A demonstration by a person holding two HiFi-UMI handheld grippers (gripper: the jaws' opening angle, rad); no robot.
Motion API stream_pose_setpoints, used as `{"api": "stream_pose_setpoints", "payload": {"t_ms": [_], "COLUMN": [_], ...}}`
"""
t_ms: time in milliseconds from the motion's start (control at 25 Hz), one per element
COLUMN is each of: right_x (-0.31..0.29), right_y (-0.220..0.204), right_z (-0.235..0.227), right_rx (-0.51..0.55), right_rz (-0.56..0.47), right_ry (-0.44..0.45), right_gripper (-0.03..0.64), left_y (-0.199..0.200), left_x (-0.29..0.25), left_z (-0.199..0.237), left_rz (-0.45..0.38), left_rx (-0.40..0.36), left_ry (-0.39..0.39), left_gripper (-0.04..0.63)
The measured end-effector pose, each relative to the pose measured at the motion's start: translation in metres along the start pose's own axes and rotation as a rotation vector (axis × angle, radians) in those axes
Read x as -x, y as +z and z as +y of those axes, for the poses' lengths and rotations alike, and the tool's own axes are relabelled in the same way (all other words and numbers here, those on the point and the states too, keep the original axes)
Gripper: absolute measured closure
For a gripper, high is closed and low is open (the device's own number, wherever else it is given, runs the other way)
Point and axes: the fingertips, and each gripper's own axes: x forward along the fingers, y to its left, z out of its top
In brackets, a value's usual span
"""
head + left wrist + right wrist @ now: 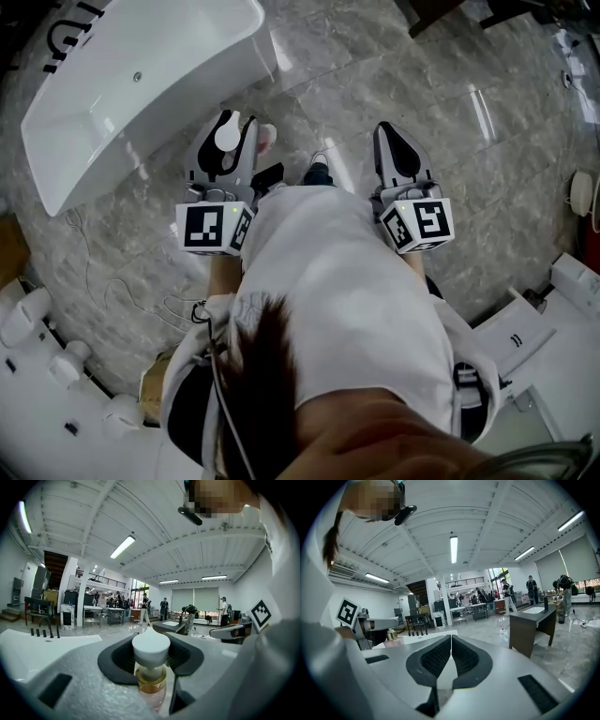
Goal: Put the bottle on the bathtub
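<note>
White-capped bottle (151,648) sits clamped in the left gripper (234,127) near the bathtub (112,103); the right gripper (451,640) is closed, empty.

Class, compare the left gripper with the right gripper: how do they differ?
The left gripper holds its jaws apart, clamped on the white-capped bottle; the right gripper has its jaws together. The left carries a load; the right is empty. Both are the same design.
</note>
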Motion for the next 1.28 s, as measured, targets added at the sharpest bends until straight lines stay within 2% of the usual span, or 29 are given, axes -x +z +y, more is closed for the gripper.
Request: {"api": "stream_pose_setpoints", "payload": {"t_ms": [320, 600, 880, 1280], "right_x": [0.006, -0.001, -0.045, -0.161], "right_y": [0.002, -0.004, 0.001, 0.035], "right_z": [-0.050, -0.066, -0.076, -0.085], "right_rx": [-0.006, -0.048, -0.048, -0.020], "right_rz": [-0.002, 0.019, 0.063, 0.071], "right_ry": [-0.008, -0.021, -0.007, 0.021], "right_gripper": [0.603, 0.603, 0.603, 0.603], "left_y": [0.022, 0.023, 0.015, 0.019], "left_x": [-0.023, -0.041, -0.082, -0.164], "left_z": [0.004, 0.019, 0.034, 0.083], "left_rz": [-0.043, -0.023, 0.024, 0.044], "left_rx": [-0.027, -0.020, 0.012, 0.021], "left_ry": [0.080, 0.130, 0.108, 0.050], "left_gripper": [0.433, 0.433, 0.433, 0.433]}}
